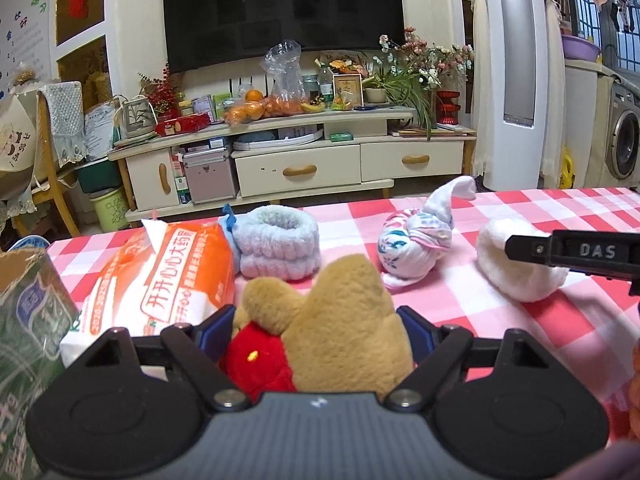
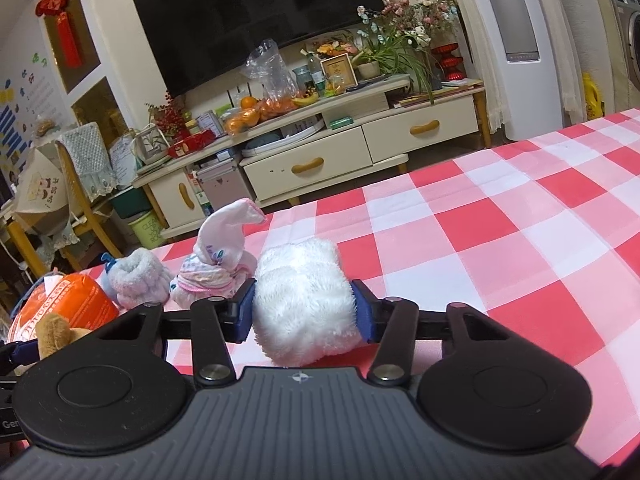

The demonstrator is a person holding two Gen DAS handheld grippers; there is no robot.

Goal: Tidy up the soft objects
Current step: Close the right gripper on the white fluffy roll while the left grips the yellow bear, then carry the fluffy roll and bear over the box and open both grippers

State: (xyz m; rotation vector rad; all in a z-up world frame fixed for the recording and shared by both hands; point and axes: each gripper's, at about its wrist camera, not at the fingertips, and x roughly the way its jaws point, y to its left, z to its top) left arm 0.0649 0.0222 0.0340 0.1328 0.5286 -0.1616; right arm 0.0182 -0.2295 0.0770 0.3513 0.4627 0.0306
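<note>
My left gripper (image 1: 316, 330) is shut on a tan plush bear with a red shirt (image 1: 340, 320), held between its blue pads. My right gripper (image 2: 305, 310) is shut on a white fluffy roll (image 2: 304, 304) that rests on the checked cloth; the roll also shows in the left wrist view (image 1: 516, 260) with the right gripper's finger (image 1: 560, 250) across it. A knotted floral sock bundle (image 1: 416, 240) and a pale blue fluffy band (image 1: 276, 242) lie farther back; they also show in the right wrist view, the bundle (image 2: 216, 268) and the band (image 2: 138, 278).
The table wears a red, pink and white checked cloth (image 2: 500, 240). An orange and white bag (image 1: 168, 276) lies at the left, next to a green printed pack (image 1: 28, 320). A TV stand (image 1: 300, 152) with clutter stands beyond the table's far edge.
</note>
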